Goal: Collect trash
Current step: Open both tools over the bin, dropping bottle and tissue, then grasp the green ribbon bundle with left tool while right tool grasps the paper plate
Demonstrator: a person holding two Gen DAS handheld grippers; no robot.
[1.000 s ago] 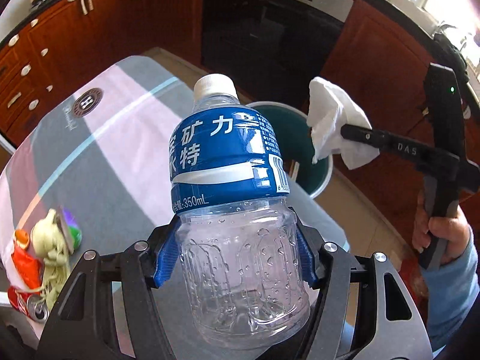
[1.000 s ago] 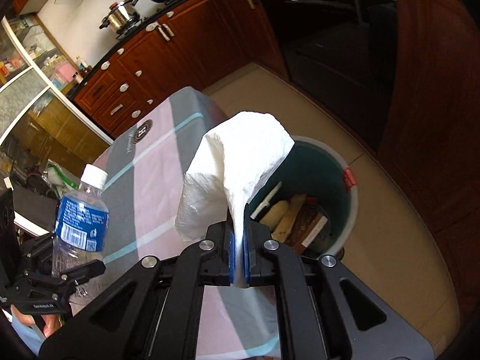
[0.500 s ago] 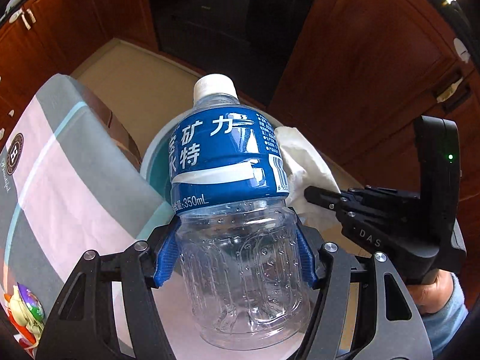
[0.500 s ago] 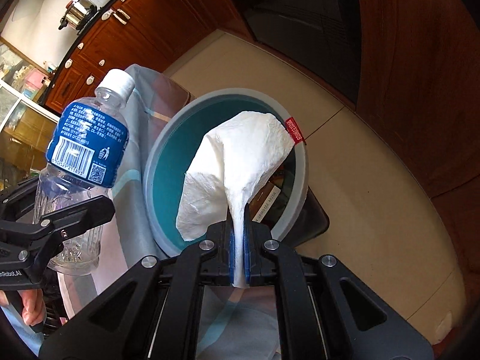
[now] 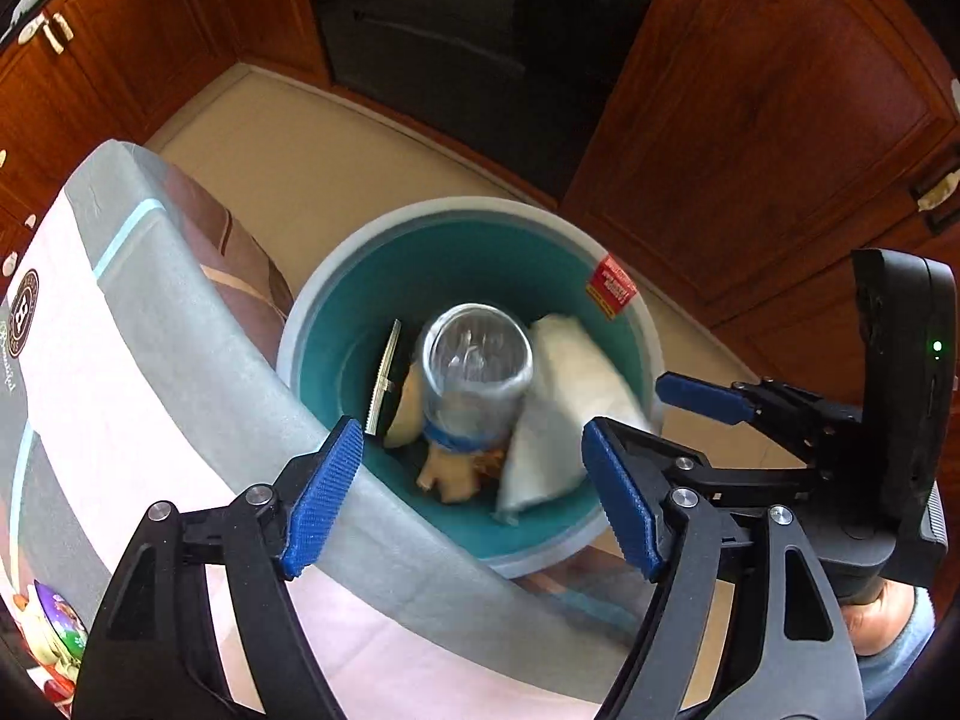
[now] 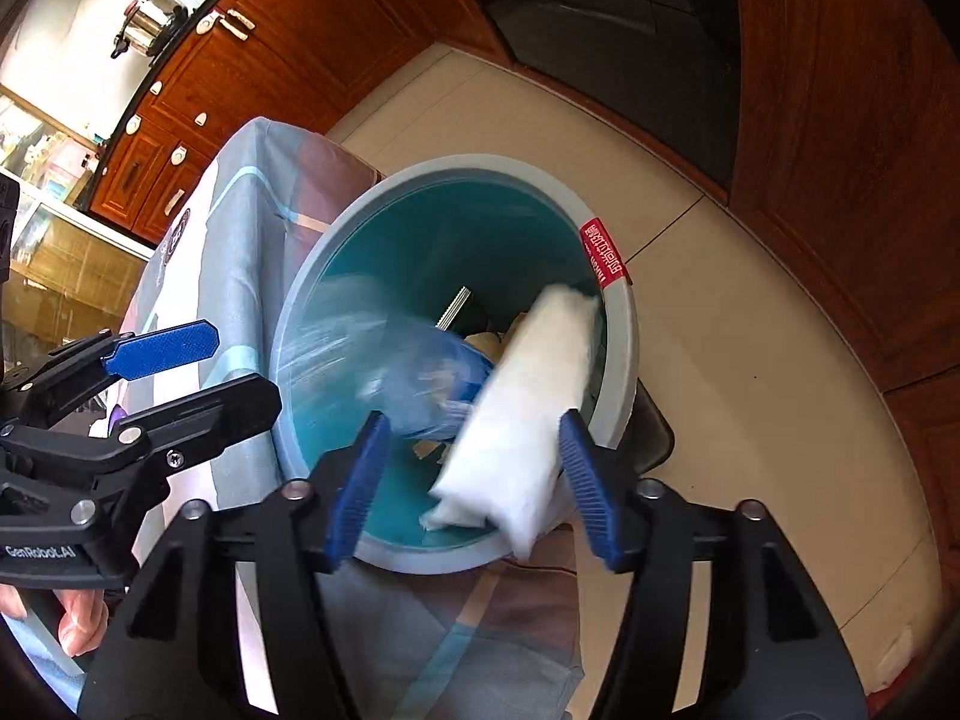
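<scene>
Bottle (image 5: 477,381) base-up, axis near-vertical, in bin (image 5: 336,300); both tools opening, empty.

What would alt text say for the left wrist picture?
A clear plastic bottle and a white paper towel drop into a teal bin beside a cloth-covered table. The left gripper above is opening, nothing between its blue pads; the right gripper reaches in alongside.

Trash bin (image 5: 336,294) mouth open from above, table edge (image 5: 198,384) just beside it, cabinets (image 5: 750,108) beyond bare floor (image 5: 336,150)
</scene>
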